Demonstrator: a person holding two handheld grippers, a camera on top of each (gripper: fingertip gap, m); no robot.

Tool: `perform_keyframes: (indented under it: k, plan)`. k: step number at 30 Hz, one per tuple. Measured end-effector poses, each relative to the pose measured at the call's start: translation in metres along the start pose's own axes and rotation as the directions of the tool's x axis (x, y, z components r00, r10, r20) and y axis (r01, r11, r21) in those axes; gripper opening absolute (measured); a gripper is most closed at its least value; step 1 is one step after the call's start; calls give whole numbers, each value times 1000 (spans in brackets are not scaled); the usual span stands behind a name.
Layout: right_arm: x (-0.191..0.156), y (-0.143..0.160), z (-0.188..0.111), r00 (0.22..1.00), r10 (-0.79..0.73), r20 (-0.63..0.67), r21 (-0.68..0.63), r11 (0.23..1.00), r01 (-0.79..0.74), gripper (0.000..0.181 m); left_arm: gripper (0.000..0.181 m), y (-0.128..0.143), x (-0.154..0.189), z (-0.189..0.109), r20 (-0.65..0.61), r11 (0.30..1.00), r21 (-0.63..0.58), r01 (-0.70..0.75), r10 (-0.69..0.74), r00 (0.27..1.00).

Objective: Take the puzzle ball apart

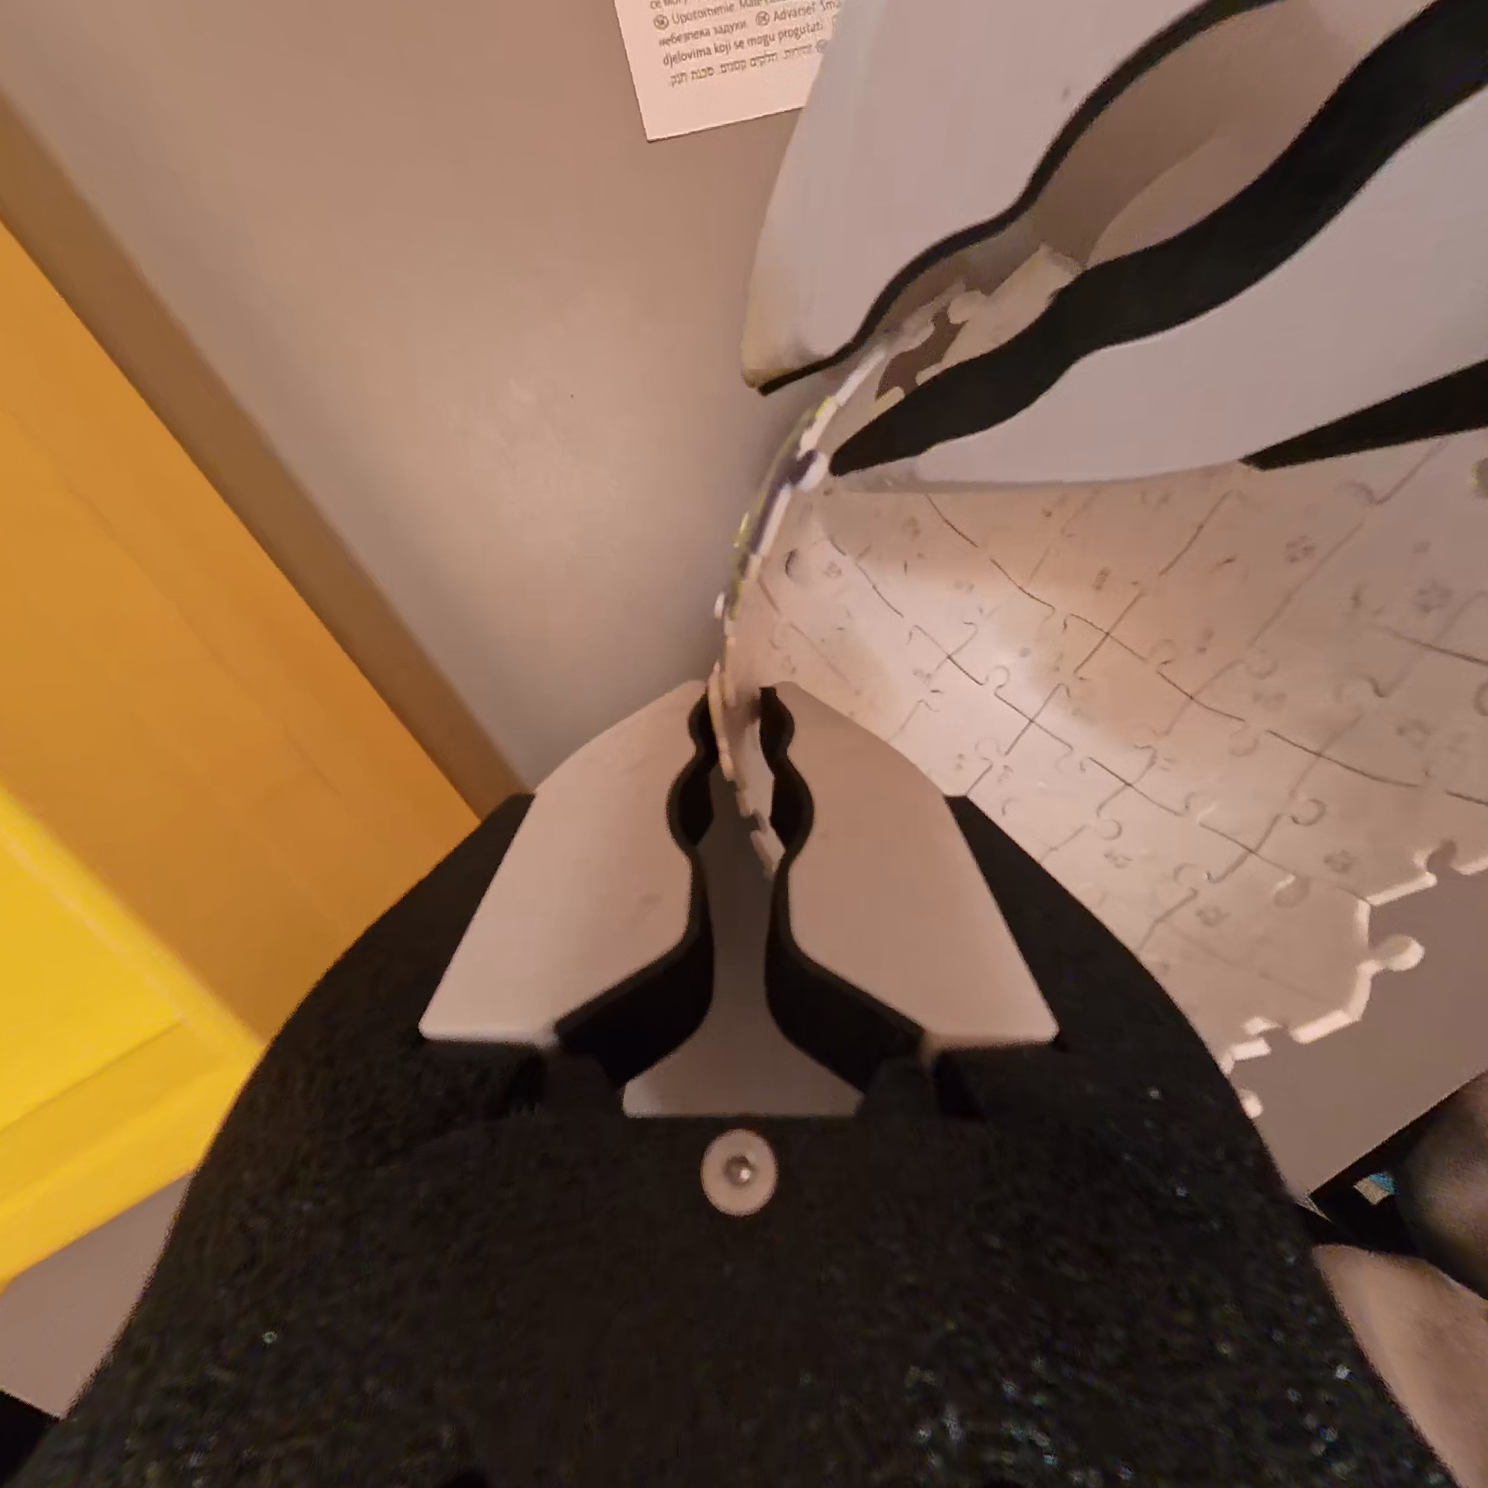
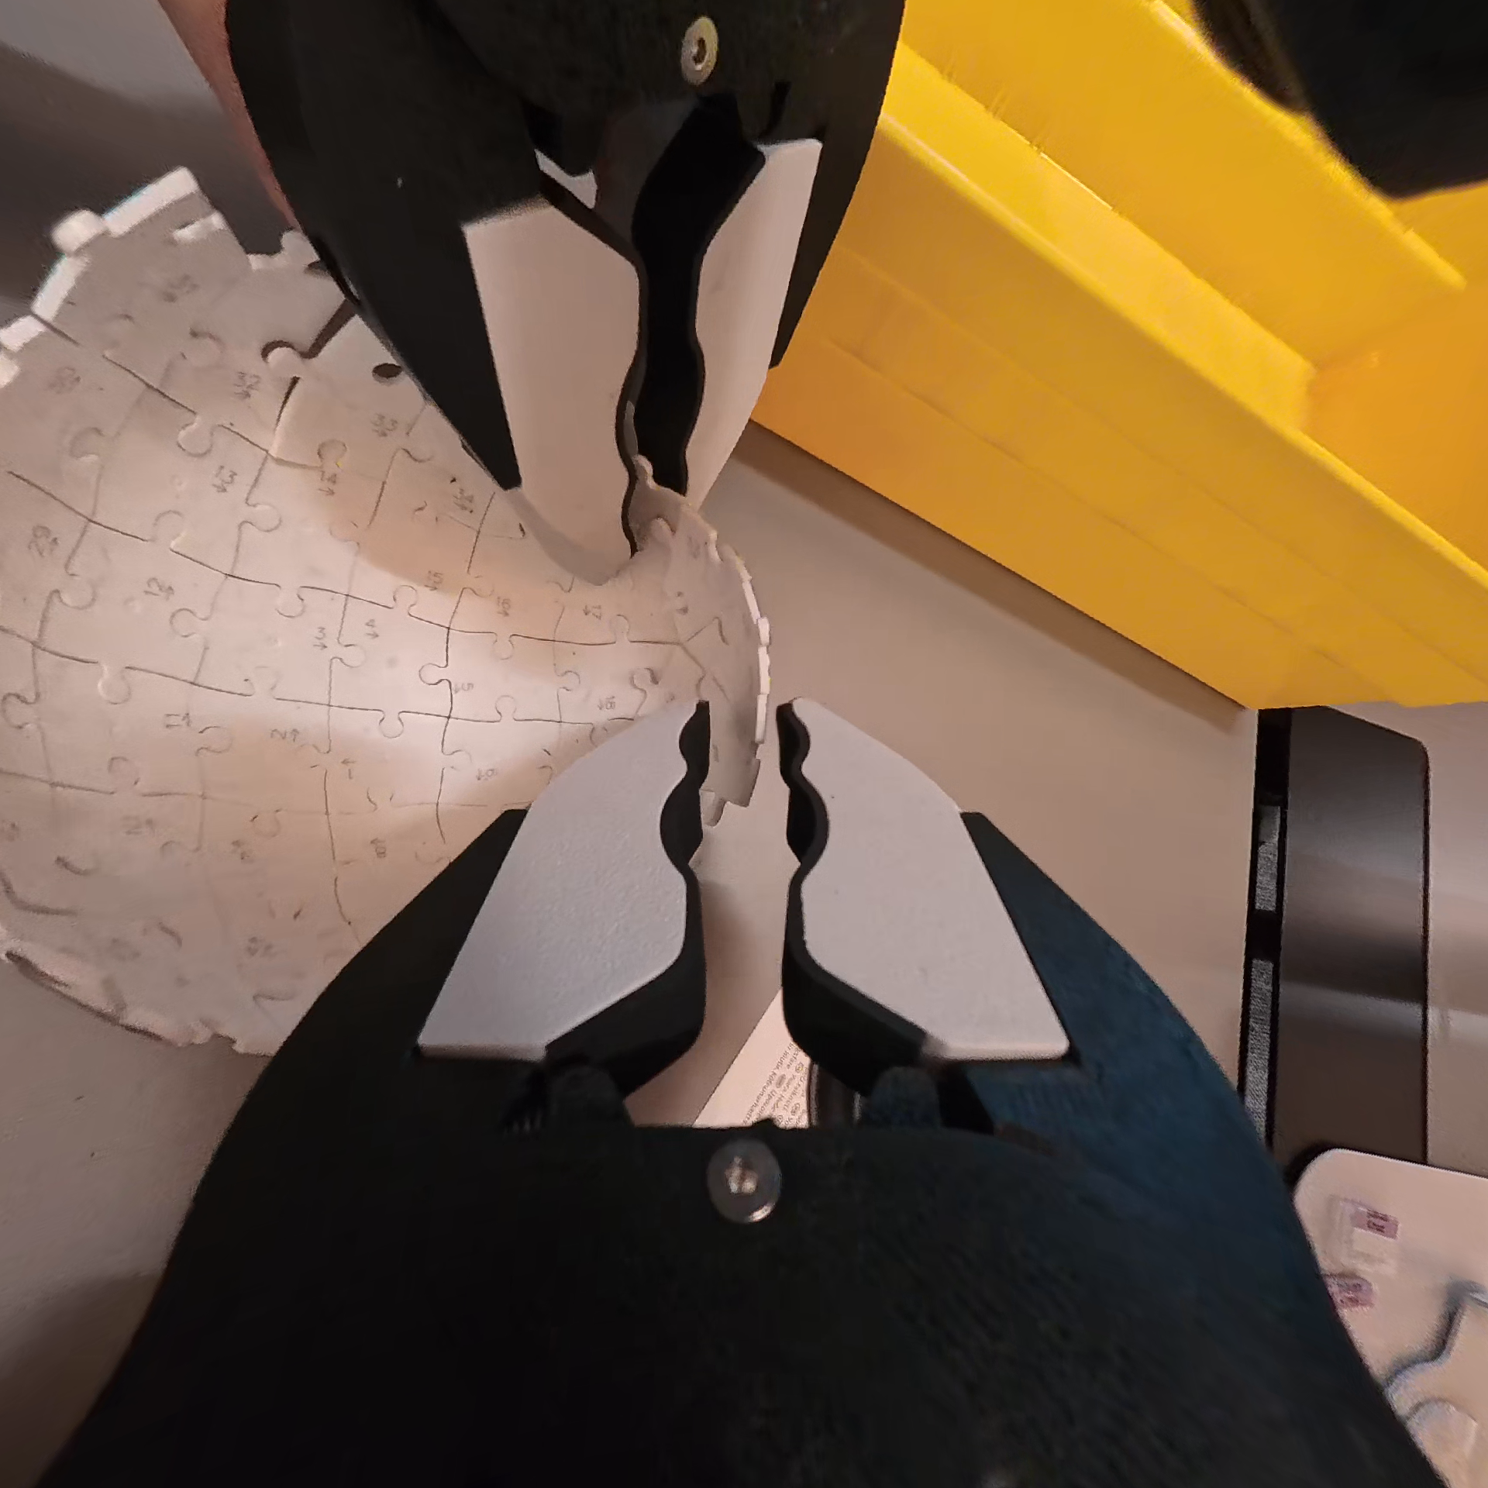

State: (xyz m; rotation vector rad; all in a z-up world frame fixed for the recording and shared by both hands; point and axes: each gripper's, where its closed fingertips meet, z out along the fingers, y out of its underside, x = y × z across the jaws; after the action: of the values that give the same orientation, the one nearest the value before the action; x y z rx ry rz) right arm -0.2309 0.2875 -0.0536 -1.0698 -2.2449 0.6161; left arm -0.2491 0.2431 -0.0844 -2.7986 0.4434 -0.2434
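In the left wrist view, a yellow bin [image 1: 121,725] fills the left side, standing on the grey table [image 1: 403,322]. A printed paper sheet [image 1: 725,64] lies flat on the table at the top of that view. Right of the bin, the left claw [image 1: 737,708] is closed almost completely. Its two fingertips pinch the toothed rim of the puzzle ball [image 1: 1127,684], and only the thin edge sits between them. The ball is no whole sphere here. It is a curved, open shell of interlocked pieces, with its pale inner face and piece outlines showing, and it spreads to the right of the left claw. Its lower right edge is ragged where pieces are missing. Higher up the same rim, the right claw [image 1: 793,419] reaches in from the upper right corner of the view.

In the right wrist view the shell fills the left side, its lower edge close to the table; whether it touches cannot be told. The left claw comes down from the top, clamped on the rim. Just below it, the right claw has its jaws slightly apart. The rim stands between them, against the left finger [image 2: 612,870], with a sliver of space before the right finger [image 2: 894,902]. Beyond lies the yellow bin, upper right. A dark metallic object [image 2: 1353,926] stands at the right side, and a white packet [image 2: 1385,1288] lies in the lower right corner.
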Motion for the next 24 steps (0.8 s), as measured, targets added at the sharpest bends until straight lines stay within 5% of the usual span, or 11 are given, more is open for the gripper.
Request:
perform_keyframes:
  k: [9, 15, 24]
  plan:
    - [5, 2, -19, 1000, 18, -2, 28, 999, -18, 39, 7, 1, 8, 0, -83, 994, 25, 110, -108, 991]
    - [-4, -2, -63, 996, 87, 26, 128, 988, -89, 76, 5, 9, 7, -1, -94, 983, 49, 176, -171, 981]
    - [-69, 20, -66, 943, 295, -151, 238, 937, -255, 108, 7, 30, 6, 2, -132, 924, 146, 352, -335, 933]
